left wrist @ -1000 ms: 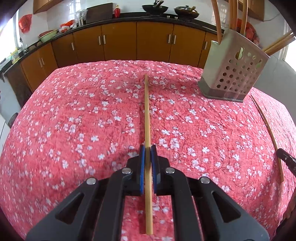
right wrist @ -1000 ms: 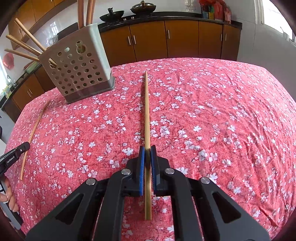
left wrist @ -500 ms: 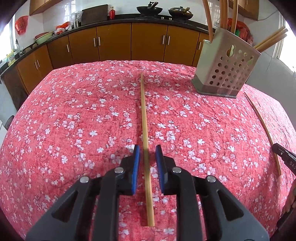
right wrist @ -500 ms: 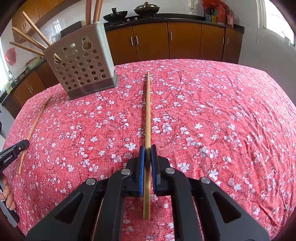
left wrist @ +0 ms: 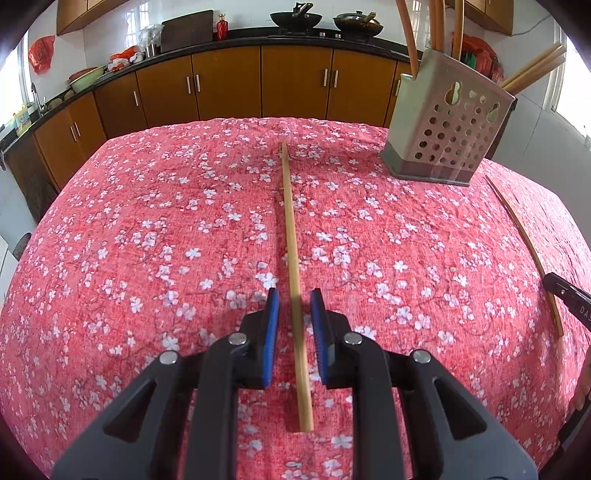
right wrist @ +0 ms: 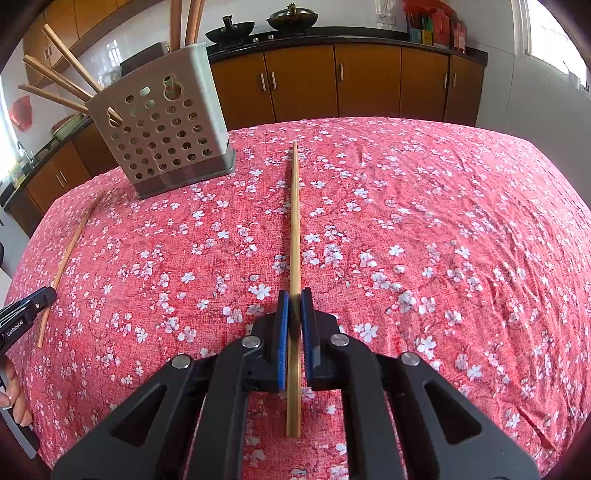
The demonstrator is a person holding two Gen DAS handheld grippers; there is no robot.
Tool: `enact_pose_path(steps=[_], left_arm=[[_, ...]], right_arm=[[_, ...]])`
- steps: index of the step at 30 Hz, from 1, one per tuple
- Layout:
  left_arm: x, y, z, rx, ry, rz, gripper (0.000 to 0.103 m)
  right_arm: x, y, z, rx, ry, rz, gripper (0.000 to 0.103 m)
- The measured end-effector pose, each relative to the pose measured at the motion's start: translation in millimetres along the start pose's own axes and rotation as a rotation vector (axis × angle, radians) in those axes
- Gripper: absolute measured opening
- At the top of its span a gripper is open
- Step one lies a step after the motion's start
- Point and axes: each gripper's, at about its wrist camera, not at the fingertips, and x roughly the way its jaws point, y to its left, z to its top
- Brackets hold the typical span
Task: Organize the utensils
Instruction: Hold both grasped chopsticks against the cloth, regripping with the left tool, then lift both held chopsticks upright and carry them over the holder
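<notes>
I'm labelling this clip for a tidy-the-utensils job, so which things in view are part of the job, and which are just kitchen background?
Part of the job:
- left gripper, open astride a chopstick
- right gripper, shut on a second chopstick
- perforated utensil holder, chopsticks already in it

Just lying about:
- woks on the counter
- red bottle
- floral tablecloth

Two loose chopsticks (left wrist: 293, 258) (right wrist: 294, 236), one holder (left wrist: 448, 125), perhaps six sticks (right wrist: 61, 79) inside; two woks (left wrist: 295, 18).
</notes>
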Motion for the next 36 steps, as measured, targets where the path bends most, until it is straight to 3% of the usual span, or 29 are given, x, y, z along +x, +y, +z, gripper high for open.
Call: enact_pose_path(steps=[6, 21, 28, 36], left_arm=[[-2.5, 0.8, -2.6, 0.000, 0.003, 0.016, 0.009], [-5.5, -1.9, -4.4, 0.018, 0.007, 0.034, 0.008], [-33.8, 4.3, 5.1, 0.013, -0.069, 0.021, 0.008], [-46.0, 7.0, 12.8, 0.016, -0.103, 0.022, 0.008]], right_arm=[[-1.3, 0.0, 0.2, -0.003, 0.000, 0.000, 0.008], [-7.2, -2.2, -0.3, -0.010, -0.014, 0.001, 0.007], [-40.7, -3.7, 12.8, -0.016, -0.121, 0.016, 0.007], [-46.6, -3.9, 15.1, -0.023, -0.131, 0.016, 0.007]])
